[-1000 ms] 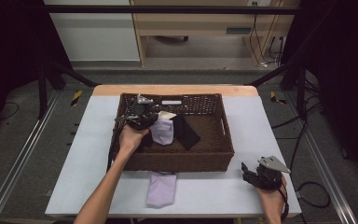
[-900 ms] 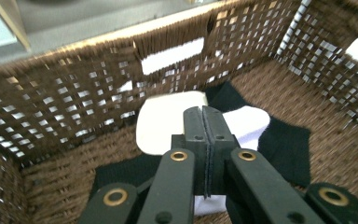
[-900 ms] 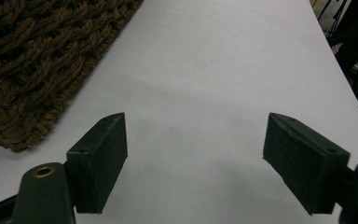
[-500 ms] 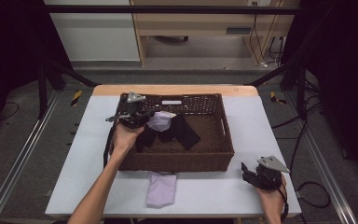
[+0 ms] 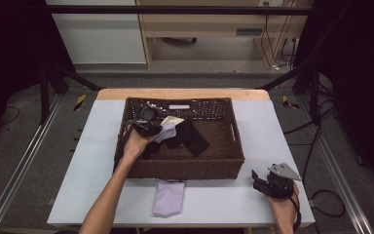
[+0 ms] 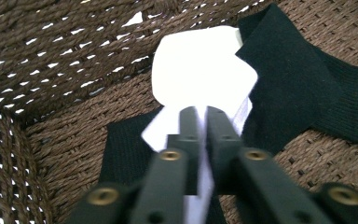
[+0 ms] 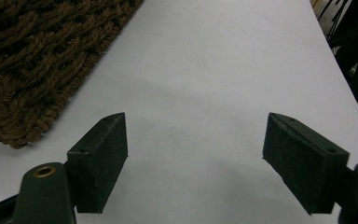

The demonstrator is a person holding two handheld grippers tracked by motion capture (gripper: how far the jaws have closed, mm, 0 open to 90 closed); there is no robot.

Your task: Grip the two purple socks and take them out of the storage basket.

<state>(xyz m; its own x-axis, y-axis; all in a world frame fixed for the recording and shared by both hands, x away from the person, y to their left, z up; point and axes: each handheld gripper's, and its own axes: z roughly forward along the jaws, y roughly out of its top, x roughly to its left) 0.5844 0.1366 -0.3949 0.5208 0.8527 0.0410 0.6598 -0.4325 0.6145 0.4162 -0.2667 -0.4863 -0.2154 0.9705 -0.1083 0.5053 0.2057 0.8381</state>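
A brown woven basket (image 5: pixel 224 165) sits mid-table. Inside it, my left gripper (image 5: pixel 157 127) is shut on a pale lavender cloth (image 5: pixel 167 131), held low over the basket's left side. In the left gripper view the jaws (image 6: pixel 200 116) pinch that cloth (image 6: pixel 200 74) above black fabric (image 6: pixel 298 88) lying on the basket floor (image 6: pixel 65 135). A second lavender cloth (image 5: pixel 168 197) lies on the table in front of the basket. My right gripper (image 5: pixel 259 179) rests open at the table's front right; in the right gripper view its jaws (image 7: pixel 196 154) stand wide apart over bare white table.
Black fabric (image 5: pixel 190 137) and a cream piece (image 5: pixel 172 119) lie in the basket. The basket's corner (image 7: pixel 32 60) is just left of my right gripper. The white table (image 5: pixel 87 161) has free room on both sides. Metal rails and cables run along the floor.
My left gripper has lowered the lavender cloth from a hanging position down into the basket's left side. The right gripper has stayed still.
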